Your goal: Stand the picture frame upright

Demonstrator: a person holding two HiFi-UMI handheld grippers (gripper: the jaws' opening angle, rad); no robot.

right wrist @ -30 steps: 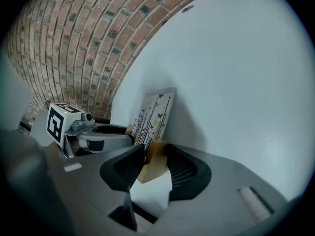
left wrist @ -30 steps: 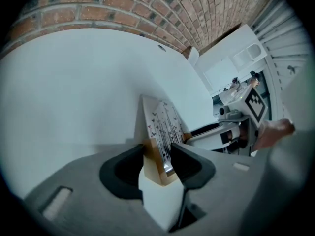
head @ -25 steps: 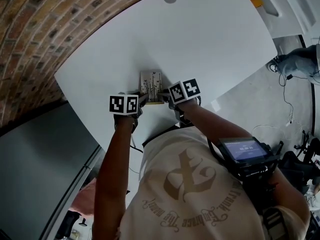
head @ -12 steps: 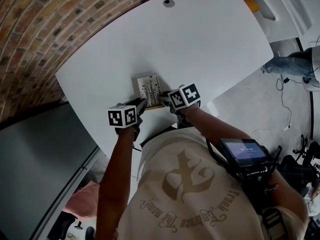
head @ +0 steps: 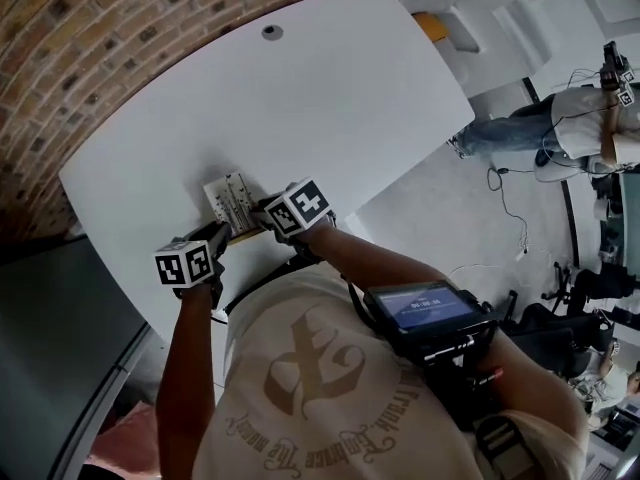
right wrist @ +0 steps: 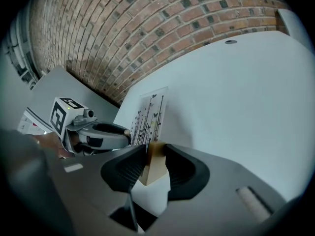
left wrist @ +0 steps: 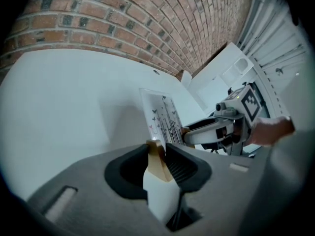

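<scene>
The picture frame (head: 228, 201) has a white print of thin stems and butterflies and a light wooden rim. It stands tilted up on the white table (head: 330, 108), near the front edge. My left gripper (head: 222, 236) holds its lower left corner; the jaws are closing and the wood (left wrist: 156, 154) sits pressed between the pads. My right gripper (head: 262, 211) grips the lower right corner (right wrist: 153, 159) the same way. In each gripper view the other gripper shows across the frame: the right gripper (left wrist: 189, 132) and the left gripper (right wrist: 124, 133).
A brick wall (head: 90, 28) runs behind the table. A cable hole (head: 271, 32) sits near the table's far edge. A person (head: 560, 118) stands on the floor at the right, with cables nearby. A grey surface (head: 50, 348) lies left of the table.
The head view has swung, so table, frame and grippers now show further left. Both grippers have closed in on the frame's near corners, and the frame has tipped up from the table.
</scene>
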